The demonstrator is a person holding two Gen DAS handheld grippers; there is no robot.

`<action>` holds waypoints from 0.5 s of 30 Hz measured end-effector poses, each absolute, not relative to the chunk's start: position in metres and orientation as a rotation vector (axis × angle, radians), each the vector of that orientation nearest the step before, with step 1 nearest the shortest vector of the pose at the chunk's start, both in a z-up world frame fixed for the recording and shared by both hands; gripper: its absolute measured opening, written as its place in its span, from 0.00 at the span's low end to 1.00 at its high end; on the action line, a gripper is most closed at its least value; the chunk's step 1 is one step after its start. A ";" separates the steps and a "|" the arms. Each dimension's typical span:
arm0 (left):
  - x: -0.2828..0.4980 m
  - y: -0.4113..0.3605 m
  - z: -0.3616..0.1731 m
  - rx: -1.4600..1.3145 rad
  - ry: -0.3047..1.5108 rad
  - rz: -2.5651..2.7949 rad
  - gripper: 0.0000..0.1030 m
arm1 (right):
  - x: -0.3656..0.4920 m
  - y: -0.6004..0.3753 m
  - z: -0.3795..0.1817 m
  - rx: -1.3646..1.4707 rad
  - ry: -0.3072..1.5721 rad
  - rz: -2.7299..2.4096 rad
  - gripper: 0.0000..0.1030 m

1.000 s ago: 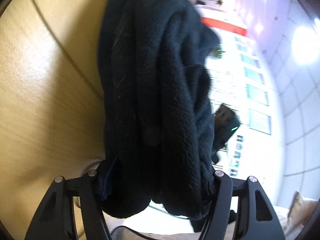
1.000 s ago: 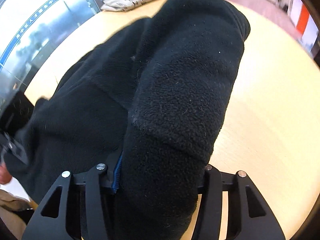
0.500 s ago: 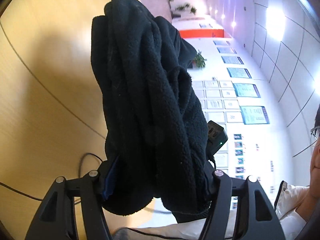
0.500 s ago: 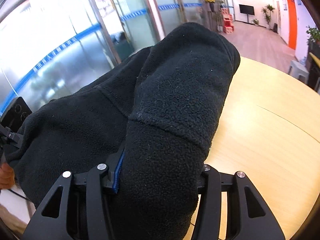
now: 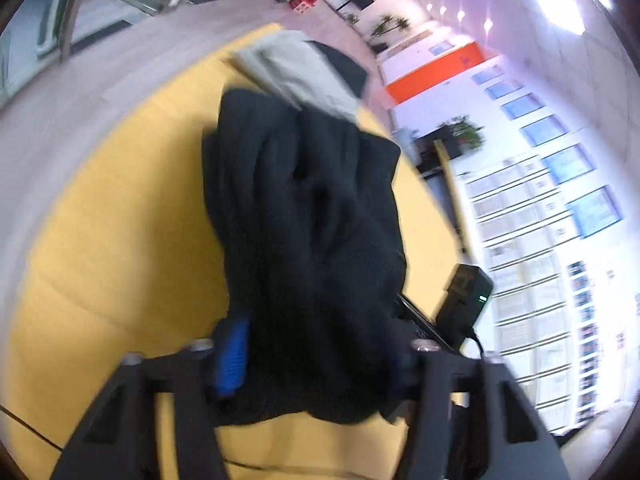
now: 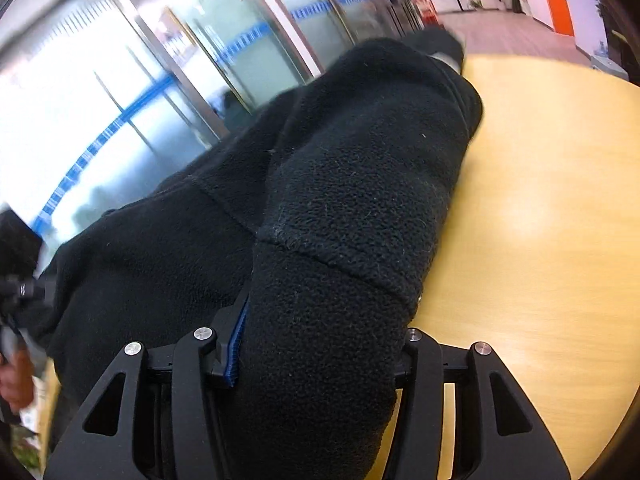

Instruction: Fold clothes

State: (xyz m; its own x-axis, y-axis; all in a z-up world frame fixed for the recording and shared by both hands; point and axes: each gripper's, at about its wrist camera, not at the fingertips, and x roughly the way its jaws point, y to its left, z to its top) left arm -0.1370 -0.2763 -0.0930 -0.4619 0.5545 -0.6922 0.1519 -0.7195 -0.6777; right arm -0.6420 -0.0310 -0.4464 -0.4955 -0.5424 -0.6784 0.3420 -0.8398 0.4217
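Observation:
A bulky black fleece garment (image 5: 312, 240) hangs bunched between both grippers above the yellow wooden table (image 5: 120, 240). My left gripper (image 5: 316, 360) has a thick fold of it between its blue-padded fingers and its jaws are closing on it. In the right wrist view the same black fleece (image 6: 340, 200) fills the middle, and my right gripper (image 6: 316, 344) is shut on a thick roll of it. The fingertips of both grippers are buried in the cloth.
A pile of folded grey and black clothes (image 5: 296, 68) lies at the far edge of the table (image 6: 540, 220). The other gripper's black camera box (image 5: 464, 300) shows beside the fleece. A person's hand (image 6: 14, 376) is at the left edge. Glass walls and a hallway lie beyond.
Both grippers have swung fast across the table with the fleece. The left view has turned from the wall and the person to the folded pile, and the left jaws have narrowed.

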 end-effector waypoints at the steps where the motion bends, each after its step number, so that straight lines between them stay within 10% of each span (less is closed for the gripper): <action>1: -0.142 -0.284 -0.099 -1.463 -1.032 2.245 0.48 | -0.643 -0.038 -0.450 1.152 -0.313 -2.343 0.48; 10: -0.152 -0.392 -0.150 -1.459 -1.103 2.146 0.56 | -0.663 -0.065 -0.442 1.178 -0.295 -2.400 0.49; 15: -0.147 -0.412 -0.174 -1.500 -1.129 2.115 0.81 | -0.672 -0.032 -0.446 1.216 -0.277 -2.384 0.52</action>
